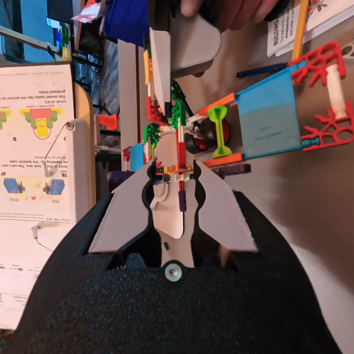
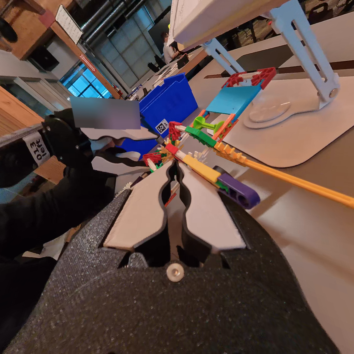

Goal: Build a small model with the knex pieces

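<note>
Gripping the rod-and-connector model [image 2: 178, 151] above the desk [image 2: 287, 239], we note the right claw [image 2: 175, 163] nearly closed on it and the left claw [image 1: 174, 168] half open around its hub, so both should hold level.

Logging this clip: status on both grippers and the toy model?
Left gripper open, jaws around the rod-and-connector model. Right gripper shut on the model's core. Blue bin behind, white stand beside; nothing blocking.
</note>
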`<state>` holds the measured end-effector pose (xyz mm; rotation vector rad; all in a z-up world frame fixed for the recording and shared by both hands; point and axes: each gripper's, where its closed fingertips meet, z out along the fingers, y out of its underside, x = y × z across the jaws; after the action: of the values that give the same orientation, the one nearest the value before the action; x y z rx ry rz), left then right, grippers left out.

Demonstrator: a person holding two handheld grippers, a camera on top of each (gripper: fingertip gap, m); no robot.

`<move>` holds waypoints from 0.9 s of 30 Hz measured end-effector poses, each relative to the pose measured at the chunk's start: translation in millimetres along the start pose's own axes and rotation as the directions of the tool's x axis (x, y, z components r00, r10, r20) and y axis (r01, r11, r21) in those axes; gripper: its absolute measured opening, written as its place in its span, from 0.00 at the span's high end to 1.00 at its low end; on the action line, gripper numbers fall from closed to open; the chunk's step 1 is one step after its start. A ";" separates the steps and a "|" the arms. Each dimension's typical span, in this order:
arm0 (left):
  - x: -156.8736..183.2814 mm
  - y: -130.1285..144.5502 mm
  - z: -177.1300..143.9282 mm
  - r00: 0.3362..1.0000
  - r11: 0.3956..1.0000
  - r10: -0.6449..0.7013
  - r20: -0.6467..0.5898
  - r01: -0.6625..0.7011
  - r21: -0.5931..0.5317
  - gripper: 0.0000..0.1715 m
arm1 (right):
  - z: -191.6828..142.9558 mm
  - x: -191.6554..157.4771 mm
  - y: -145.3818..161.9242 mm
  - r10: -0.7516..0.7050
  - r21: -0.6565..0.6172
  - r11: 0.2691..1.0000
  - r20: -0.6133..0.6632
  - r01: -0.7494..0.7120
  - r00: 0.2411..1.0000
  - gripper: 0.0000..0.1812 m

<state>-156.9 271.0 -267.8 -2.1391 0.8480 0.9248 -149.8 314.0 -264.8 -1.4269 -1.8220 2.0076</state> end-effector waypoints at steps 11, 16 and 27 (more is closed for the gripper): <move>6.4 1.1 6.0 0.992 0.992 0.120 0.038 -0.119 -0.030 0.97 | -2.1 -9.7 5.5 0.084 -0.038 0.996 0.080 -0.081 0.993 0.90; 3.1 -2.4 8.2 0.988 0.991 0.131 0.087 -0.131 -0.010 0.97 | -7.4 -1.7 6.0 0.086 -0.053 0.995 0.036 -0.084 0.996 0.90; -2.1 -1.7 11.1 0.979 0.989 0.148 0.142 -0.145 -0.026 0.97 | -7.4 -8.4 3.4 0.069 -0.019 0.997 0.080 -0.068 0.994 0.92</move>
<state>-160.8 281.1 -271.6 -2.0166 0.9374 1.1490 -138.4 313.5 -261.7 -1.4525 -1.8484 2.1184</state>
